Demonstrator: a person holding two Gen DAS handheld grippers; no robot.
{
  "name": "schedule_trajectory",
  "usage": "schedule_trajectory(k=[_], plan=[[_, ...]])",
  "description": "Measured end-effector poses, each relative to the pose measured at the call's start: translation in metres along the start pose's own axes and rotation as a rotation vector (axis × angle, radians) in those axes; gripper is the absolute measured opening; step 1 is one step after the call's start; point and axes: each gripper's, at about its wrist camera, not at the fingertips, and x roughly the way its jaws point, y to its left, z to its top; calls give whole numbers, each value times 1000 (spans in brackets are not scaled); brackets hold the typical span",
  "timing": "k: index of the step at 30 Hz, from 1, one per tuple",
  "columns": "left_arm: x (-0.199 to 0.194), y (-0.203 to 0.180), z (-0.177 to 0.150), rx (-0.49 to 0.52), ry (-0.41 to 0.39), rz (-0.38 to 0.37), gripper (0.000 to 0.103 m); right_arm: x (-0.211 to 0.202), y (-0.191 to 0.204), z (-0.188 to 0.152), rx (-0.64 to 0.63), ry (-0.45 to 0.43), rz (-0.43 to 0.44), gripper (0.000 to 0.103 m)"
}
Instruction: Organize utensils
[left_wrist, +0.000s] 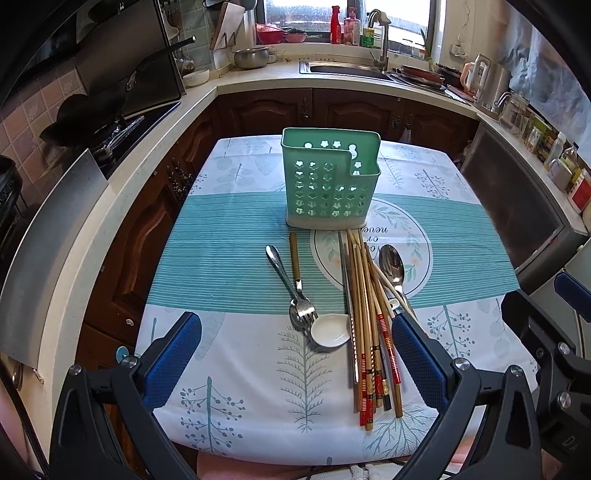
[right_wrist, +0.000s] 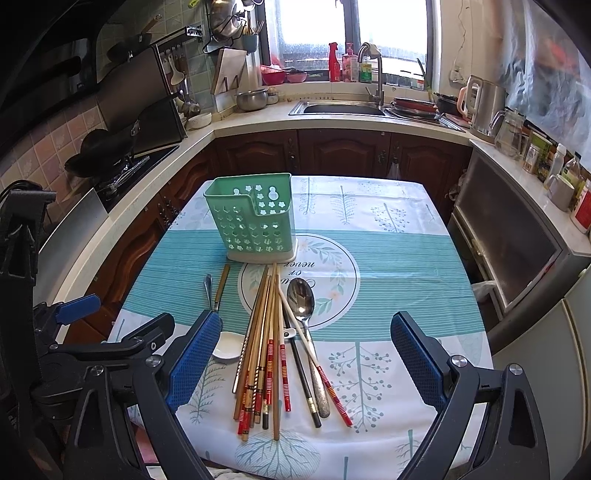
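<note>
A green perforated utensil holder (left_wrist: 328, 177) (right_wrist: 253, 218) stands empty near the middle of the table. In front of it lies a bundle of several chopsticks (left_wrist: 369, 332) (right_wrist: 264, 354). A large metal spoon (left_wrist: 393, 267) (right_wrist: 303, 301) lies to the bundle's right, a white ceramic spoon (left_wrist: 330, 331) (right_wrist: 226, 345) beside it. Further left lie a fork (left_wrist: 299, 280) and a small metal spoon (left_wrist: 282, 273). My left gripper (left_wrist: 299, 354) hovers open over the table's near edge with nothing between its fingers. My right gripper (right_wrist: 306, 358) is open above the chopsticks, holding nothing.
The table wears a teal and white leaf-print cloth (left_wrist: 229, 258). A counter (left_wrist: 110, 192) with a stove and dark pans (left_wrist: 88, 114) runs along the left. Behind are a sink (right_wrist: 343, 109) and bottles at the window. A kettle, jars and a cabinet (right_wrist: 509, 236) line the right.
</note>
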Motion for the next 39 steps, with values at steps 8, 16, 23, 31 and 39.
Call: schedule_trajectory(k=[8, 16, 23, 31, 39], plan=[[7, -2, 7, 11, 26, -14, 102, 0, 3, 12, -23, 1, 23, 95], [15, 11, 34, 26, 51, -158, 100, -3, 5, 30, -100, -29, 75, 91], [44, 15, 48, 49, 115, -240, 78, 30, -14, 53, -75, 89, 165, 61], [103, 15, 35, 8, 297, -330, 31, 114, -33, 40, 48, 334, 288, 39], [131, 3, 23, 32, 359, -342, 11, 181, -29, 16, 117, 514, 351, 30]])
